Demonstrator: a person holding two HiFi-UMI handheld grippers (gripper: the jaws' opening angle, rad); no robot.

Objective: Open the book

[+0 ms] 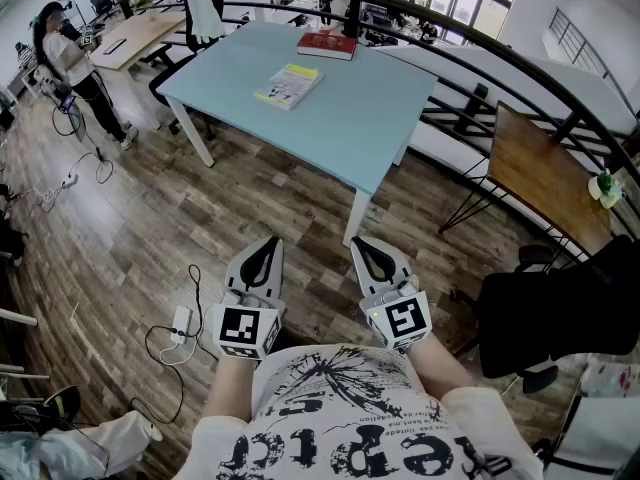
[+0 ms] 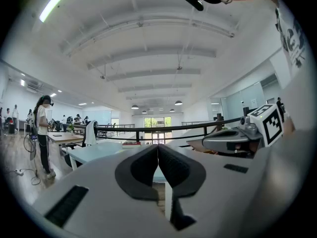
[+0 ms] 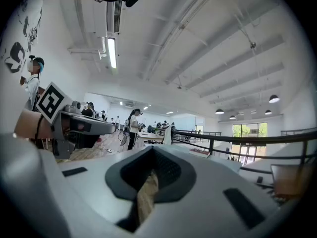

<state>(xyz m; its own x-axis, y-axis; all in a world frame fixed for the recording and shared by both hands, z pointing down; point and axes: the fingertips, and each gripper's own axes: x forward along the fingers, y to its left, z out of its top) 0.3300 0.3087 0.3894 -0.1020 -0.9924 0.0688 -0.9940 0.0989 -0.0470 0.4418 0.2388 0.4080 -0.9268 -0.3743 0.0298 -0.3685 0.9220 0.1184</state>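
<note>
Shirt (image 1: 340, 408) w/ print is filling the bottom of the head view. Just beyond it, both tools are hovering level over the wood floor (image 1: 150, 238). Left gripper (image 1: 266, 244) is showing jaws pressed together, nothing btwn them; right gripper (image 1: 364, 244) likewise closed & empty. Yellow book (image 1: 288, 85) is lying shut on the blue table (image 1: 390, 118), well apart from both. Red book (image 1: 327, 45) is sitting shut at the far edge; can't tell which is meant. Step: approach, prob. not yet begun. Next move is calling for stepping up to the table, spreading jaws & catching a cover edge.
</note>
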